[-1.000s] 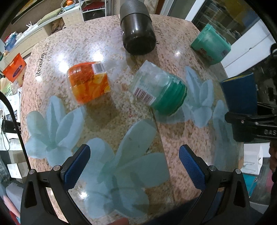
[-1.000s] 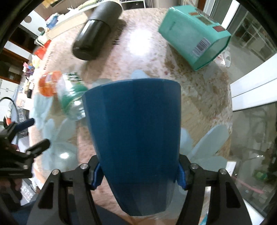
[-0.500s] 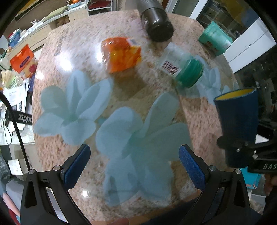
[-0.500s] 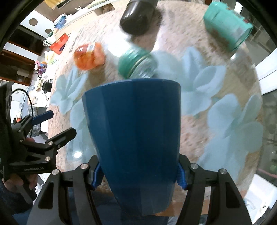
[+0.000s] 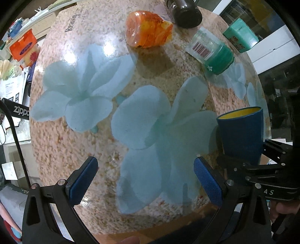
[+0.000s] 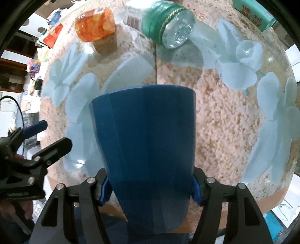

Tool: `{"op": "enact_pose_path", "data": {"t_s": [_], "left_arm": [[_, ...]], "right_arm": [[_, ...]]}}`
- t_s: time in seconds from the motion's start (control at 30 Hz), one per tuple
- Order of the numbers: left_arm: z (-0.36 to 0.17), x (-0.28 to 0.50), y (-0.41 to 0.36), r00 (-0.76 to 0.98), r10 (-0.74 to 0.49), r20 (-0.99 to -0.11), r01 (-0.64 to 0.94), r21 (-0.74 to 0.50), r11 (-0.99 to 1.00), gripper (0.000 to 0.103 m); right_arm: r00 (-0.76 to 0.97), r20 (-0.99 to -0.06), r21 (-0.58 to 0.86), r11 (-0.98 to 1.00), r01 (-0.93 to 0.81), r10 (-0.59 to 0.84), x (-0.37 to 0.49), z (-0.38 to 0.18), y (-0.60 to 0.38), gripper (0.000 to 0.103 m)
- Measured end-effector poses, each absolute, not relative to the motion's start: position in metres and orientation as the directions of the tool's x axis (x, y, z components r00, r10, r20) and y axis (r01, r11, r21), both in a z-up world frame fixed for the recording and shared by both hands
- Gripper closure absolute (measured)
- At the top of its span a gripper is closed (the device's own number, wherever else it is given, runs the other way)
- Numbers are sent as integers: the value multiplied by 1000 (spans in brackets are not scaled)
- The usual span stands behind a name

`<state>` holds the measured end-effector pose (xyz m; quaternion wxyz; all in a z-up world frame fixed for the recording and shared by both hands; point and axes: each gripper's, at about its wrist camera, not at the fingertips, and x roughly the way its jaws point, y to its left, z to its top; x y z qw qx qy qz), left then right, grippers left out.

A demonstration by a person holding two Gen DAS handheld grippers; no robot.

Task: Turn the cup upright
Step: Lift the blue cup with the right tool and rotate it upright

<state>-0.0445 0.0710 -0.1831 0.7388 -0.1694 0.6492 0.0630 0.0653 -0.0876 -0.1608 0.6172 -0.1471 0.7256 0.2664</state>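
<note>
A dark blue cup (image 6: 146, 142) with a yellow inside fills the middle of the right wrist view. My right gripper (image 6: 150, 189) is shut on its lower body, its blue pads (image 6: 196, 191) pressed to both sides. In the left wrist view the cup (image 5: 241, 135) stands mouth up at the right, held by the right gripper near the table's front right edge; whether its base touches the table is hidden. My left gripper (image 5: 146, 180) is open and empty over the table's front, left of the cup.
The round pink speckled table (image 5: 61, 142) has pale blue flower prints. At its far side lie an orange packet (image 5: 148, 30), a clear bottle with a green label (image 5: 211, 52), a black cylinder (image 5: 185, 11) and a teal box (image 5: 240, 35). Cluttered shelves stand at the left.
The right gripper has brought the cup back and down toward the table's front right, turned mouth up. The left gripper has pulled back from the far objects toward the front edge.
</note>
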Motion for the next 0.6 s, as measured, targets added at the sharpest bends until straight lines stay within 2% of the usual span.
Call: {"op": "enact_pose_path", "data": {"t_s": [0.43, 0.47, 0.57, 0.6], "left_arm": [[-190, -50, 74, 135, -130, -982, -327, -168, 930, 0], [-190, -51, 74, 134, -129, -983, -326, -167, 931, 0], [-190, -53, 73, 133, -129, -983, -324, -166, 931, 0], [-189, -54, 73, 135, -128, -982, -324, -166, 931, 0]], "right_arm": [[-166, -985, 138, 815, -563, 52, 69, -177, -56, 38], [-161, -986, 133, 816, -562, 50, 70, -177, -59, 36], [-152, -987, 128, 821, -556, 51, 75, -176, -62, 21], [-151, -987, 129, 821, -556, 53, 77, -175, -61, 20]]}}
